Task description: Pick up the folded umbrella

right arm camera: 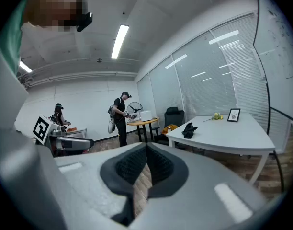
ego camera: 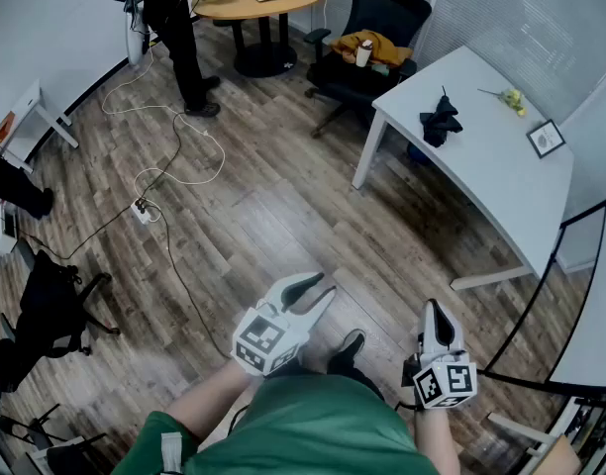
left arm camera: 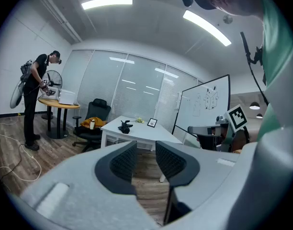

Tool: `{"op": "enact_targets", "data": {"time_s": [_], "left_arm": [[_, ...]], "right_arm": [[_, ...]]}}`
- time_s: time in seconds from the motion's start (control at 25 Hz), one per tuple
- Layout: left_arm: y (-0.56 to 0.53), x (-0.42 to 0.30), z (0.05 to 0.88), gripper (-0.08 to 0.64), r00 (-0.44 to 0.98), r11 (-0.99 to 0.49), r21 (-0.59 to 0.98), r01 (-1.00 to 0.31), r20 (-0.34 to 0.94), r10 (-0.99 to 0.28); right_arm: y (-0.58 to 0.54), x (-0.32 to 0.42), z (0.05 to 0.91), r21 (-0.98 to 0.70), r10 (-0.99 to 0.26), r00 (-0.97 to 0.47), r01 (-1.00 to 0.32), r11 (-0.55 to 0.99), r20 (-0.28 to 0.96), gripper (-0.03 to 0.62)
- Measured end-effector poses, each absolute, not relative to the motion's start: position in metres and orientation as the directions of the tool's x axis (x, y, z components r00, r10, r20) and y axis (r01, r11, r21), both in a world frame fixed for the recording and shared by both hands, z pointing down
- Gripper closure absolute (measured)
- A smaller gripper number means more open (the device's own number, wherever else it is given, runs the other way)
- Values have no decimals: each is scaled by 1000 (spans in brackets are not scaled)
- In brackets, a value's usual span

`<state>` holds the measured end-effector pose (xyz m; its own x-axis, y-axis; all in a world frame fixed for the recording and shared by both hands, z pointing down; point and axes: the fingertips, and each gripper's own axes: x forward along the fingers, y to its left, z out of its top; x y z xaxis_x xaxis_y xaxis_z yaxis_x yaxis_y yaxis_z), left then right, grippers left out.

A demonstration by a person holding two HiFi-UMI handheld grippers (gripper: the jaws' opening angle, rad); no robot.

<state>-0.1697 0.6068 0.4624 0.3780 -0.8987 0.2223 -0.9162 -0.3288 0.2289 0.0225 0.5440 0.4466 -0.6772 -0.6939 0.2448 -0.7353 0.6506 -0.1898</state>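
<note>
One crumpled black umbrella (ego camera: 440, 120) on white table (ego camera: 506, 171); left tongs (ego camera: 327, 284) narrowly apart, right tongs (ego camera: 435, 310) together.

**Operator and hand-held grippers: external appearance**

The operator wears a green short-sleeved shirt (ego camera: 303, 428) and a dark shoe (ego camera: 348, 349); a thin dark cable (left arm camera: 251, 56) hangs against the shirt. The left gripper (ego camera: 326, 287) and right gripper (ego camera: 435, 311) have light grey moulded shells and tapered jaws lined with dark ribbed pads (left arm camera: 122, 164). Each carries a white marker cube (ego camera: 261, 339) printed with black square patterns.
</note>
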Motion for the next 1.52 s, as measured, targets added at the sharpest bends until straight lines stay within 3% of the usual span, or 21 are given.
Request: {"op": "enact_targets", "data": {"time_s": [0.24, 0.88, 1.52], "left_arm": [[563, -135, 452, 431, 367, -331, 185, -926, 222, -903], [458, -18, 417, 431, 329, -314, 103, -944, 223, -918], [310, -30, 444, 430, 407, -380, 153, -912, 231, -884]], "right_arm": [[504, 60, 455, -204, -686, -680, -732, 649, 259, 589], [388, 180, 423, -182, -710, -690, -723, 667, 139, 589], [270, 195, 442, -183, -794, -578, -815, 549, 190, 589]]}}
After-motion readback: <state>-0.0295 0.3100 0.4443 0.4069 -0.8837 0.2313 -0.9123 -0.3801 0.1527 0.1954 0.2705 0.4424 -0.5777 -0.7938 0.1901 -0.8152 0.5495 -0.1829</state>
